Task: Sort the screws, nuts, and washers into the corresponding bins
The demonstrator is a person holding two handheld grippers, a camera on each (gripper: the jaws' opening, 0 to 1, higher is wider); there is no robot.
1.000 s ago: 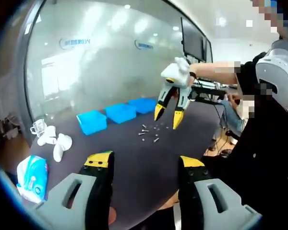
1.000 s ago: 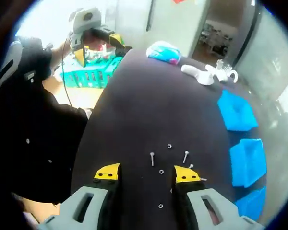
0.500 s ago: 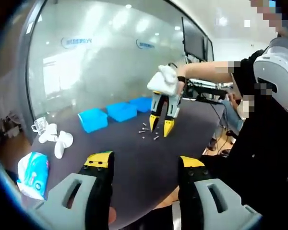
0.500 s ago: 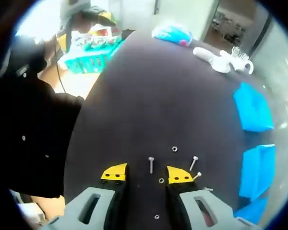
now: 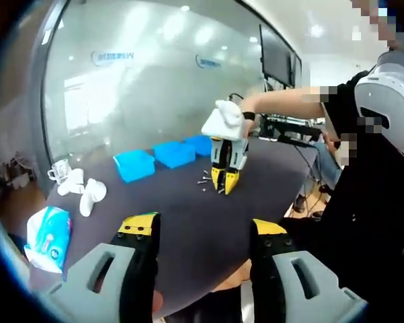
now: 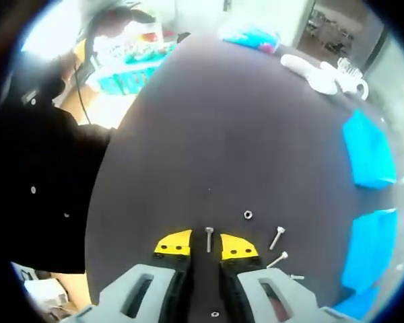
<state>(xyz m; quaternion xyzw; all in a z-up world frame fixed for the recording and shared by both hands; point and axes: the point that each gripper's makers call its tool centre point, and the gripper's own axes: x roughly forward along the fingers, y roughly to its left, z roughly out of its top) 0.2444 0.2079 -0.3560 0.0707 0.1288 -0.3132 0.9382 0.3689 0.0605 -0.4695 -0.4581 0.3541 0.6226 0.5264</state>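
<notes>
In the right gripper view a silver screw (image 6: 209, 239) lies on the dark table (image 6: 209, 134), right between the yellow tips of my right gripper (image 6: 207, 245). Its jaws are narrowed to a small gap and touch neither side of the screw. A nut (image 6: 248, 215), two more screws (image 6: 277, 237) (image 6: 277, 259) and a small nut (image 6: 214, 313) lie close by. Blue bins (image 6: 369, 148) (image 6: 367, 245) sit to the right. In the left gripper view the right gripper (image 5: 223, 180) points down at the scattered hardware (image 5: 205, 182), beside three blue bins (image 5: 136, 165). My left gripper (image 5: 202, 232) hovers open near the table edge, holding nothing.
White cups and ware (image 5: 81, 188) and a tissue pack (image 5: 46, 235) lie at the table's left end, the tissue pack (image 6: 254, 37) also at the far end in the right gripper view. A green crate (image 6: 131, 74) stands beyond the edge. A person in black (image 6: 40, 168) is alongside.
My right gripper has come down onto the table and its jaws have narrowed step by step around one screw. The left gripper has stayed open and roughly in place.
</notes>
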